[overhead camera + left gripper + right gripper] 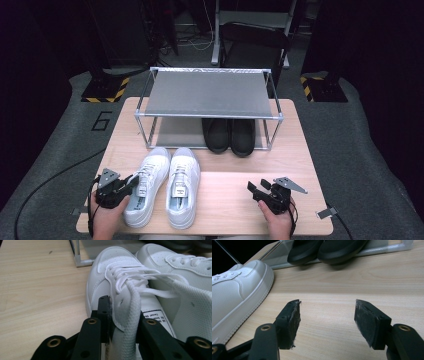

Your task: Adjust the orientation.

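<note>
A pair of white sneakers stands at the table's front left. My left gripper (131,182) sits at the outer side of the left sneaker (150,190). In the left gripper view the jaws (125,322) straddle the laced edge of that sneaker (110,262), and the left pad (105,315) presses against its side, with a lace end hanging between them. The right sneaker (183,187) stands close beside it. My right gripper (254,190) rests near the front right of the table, open with bare wood between its jaws (327,315).
A metal shoe rack (207,92) stands at the back of the wooden table (225,200), with a pair of black shoes (230,135) on its lower level. Its top shelf is bare. The black shoes' toes (324,250) lie ahead of my right gripper.
</note>
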Tool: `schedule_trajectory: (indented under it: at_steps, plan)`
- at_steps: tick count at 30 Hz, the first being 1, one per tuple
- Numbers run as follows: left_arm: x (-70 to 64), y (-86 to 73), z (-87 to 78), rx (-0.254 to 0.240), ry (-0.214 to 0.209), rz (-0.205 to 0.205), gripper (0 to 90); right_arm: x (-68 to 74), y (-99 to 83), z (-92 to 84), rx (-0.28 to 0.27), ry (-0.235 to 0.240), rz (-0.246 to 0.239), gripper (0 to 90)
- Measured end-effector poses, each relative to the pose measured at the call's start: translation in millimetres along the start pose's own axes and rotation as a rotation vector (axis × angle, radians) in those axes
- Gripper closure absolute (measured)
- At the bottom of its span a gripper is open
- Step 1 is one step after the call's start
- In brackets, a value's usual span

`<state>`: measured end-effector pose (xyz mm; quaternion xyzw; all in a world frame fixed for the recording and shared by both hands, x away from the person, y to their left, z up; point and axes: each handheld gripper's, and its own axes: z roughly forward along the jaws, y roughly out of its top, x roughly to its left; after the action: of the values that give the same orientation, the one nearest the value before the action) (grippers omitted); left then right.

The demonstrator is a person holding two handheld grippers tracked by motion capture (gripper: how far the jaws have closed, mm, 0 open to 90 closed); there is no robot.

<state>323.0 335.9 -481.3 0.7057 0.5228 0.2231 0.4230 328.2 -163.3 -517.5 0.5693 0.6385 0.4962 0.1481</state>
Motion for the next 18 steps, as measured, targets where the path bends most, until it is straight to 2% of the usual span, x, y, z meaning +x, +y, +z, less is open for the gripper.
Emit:
schedule_trajectory:
  at_steps: [5,10,14,18]
  plan:
    - [2.5,-2.2,-0.8,0.006,-0.020,-0.006,70.4,-0.5,0.1,-0.5,-0.005,0.002,-0.006,37.1]
    - [1.8,-1.0,-0.8,0.024,-0.022,0.023,69.3,-2.9,0.3,-1.1,-0.006,0.000,0.007,37.1]
    - [0.1,-0.9,0.7,0.024,-0.001,0.050,70.5,-3.0,-0.6,0.3,-0.005,0.004,0.000,37.1]
    - [-1.9,-1.1,2.6,0.012,0.022,0.052,71.7,-2.9,-1.8,1.5,0.003,0.008,-0.004,37.2]
